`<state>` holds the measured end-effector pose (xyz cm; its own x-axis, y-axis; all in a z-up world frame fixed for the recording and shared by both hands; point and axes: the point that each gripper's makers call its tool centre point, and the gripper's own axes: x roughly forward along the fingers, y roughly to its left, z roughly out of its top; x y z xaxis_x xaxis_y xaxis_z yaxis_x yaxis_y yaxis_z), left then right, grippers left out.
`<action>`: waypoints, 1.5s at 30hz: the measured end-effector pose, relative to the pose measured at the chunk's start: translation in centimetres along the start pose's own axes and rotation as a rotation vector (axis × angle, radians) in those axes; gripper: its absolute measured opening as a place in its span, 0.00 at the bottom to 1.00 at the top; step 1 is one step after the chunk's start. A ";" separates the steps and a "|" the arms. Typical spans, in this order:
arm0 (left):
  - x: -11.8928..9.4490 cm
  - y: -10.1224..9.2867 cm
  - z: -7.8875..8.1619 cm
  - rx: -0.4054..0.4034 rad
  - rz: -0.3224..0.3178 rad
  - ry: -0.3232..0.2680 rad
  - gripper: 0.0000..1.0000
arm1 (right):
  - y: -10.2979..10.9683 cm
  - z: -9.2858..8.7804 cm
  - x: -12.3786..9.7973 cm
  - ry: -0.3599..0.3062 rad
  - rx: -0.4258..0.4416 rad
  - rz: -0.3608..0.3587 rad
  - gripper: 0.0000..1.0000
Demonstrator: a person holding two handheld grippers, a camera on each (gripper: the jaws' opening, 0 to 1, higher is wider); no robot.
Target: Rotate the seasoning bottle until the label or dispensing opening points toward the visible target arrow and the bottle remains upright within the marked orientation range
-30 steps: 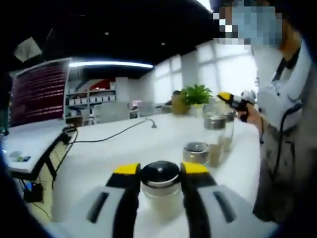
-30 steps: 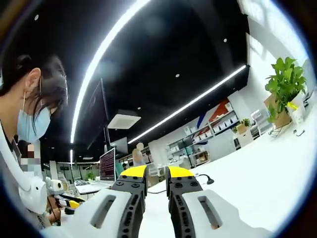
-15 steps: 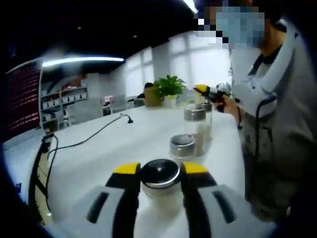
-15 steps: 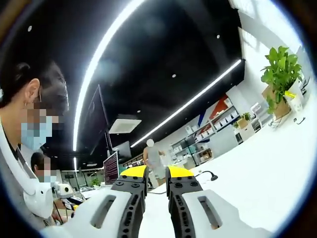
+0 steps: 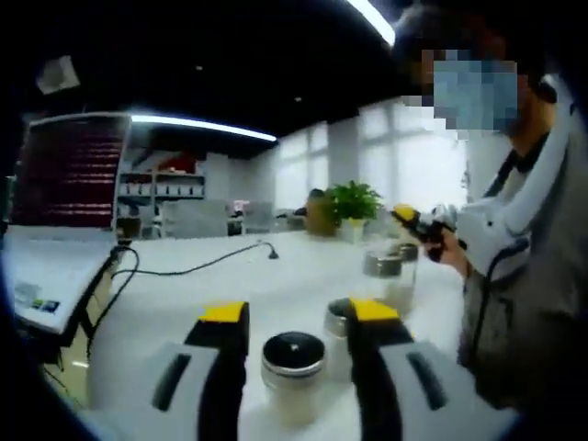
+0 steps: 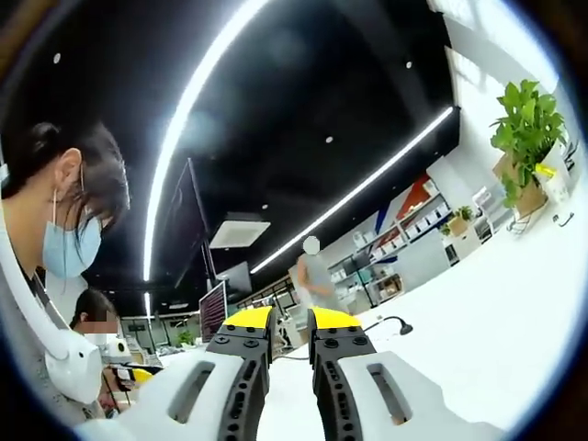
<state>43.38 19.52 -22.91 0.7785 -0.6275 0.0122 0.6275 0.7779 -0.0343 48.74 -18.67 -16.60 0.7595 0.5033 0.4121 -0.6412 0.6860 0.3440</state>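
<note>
Two yellow-tipped jaws of the left gripper (image 5: 292, 317) are spread wide in the left gripper view, and the seasoning bottle (image 5: 293, 367) is seen standing upright between them on the white table (image 5: 230, 276), with a gap on each side so that neither jaw touches it. Its dark round cap faces up; a label or opening cannot be made out. A second jar with a metal lid (image 5: 338, 323) is placed just behind the right-hand jaw, and a taller lidded jar (image 5: 384, 274) stands farther back, toward the table's far edge. A black cable (image 5: 175, 272) is laid across the table toward its far side, where a potted plant (image 5: 352, 204) is set. The right gripper (image 6: 290, 322) is held up off the table, its jaws nearly closed on nothing. A person's hand (image 5: 452, 253) is seen beyond the jars.
</note>
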 end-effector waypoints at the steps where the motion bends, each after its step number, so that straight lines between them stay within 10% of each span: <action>1: 0.0 0.3 -0.2 0.011 0.053 0.000 0.45 | 0.1 -0.1 0.2 0.005 0.001 0.007 0.13; 6: 0.1 0.1 -2.6 0.179 0.168 0.117 0.50 | 0.7 -0.8 1.1 0.018 0.028 0.032 0.13; 12: 1.0 -0.1 -2.7 0.161 0.192 0.088 0.60 | 0.8 -1.6 1.2 0.030 0.054 0.020 0.13; 22: 0.3 0.6 -1.8 0.072 0.198 0.013 0.30 | 0.4 -1.7 1.4 0.046 0.048 -0.002 0.13; 38: 0.3 0.6 -2.0 0.070 0.130 0.024 0.33 | 0.5 -1.8 1.6 0.053 0.033 -0.004 0.13; 42: 0.8 0.3 -3.0 0.103 0.143 0.050 0.53 | 0.4 -1.8 1.7 0.057 0.029 -0.007 0.13; 45: 0.8 0.3 -3.5 0.159 0.153 0.082 0.39 | 0.5 -1.8 2.0 0.064 0.026 0.000 0.13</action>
<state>44.11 19.11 -26.46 0.8654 -0.4972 -0.0628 0.5010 0.8558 0.1287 50.14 -16.32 -17.09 0.7647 0.5359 0.3579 -0.6429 0.6729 0.3660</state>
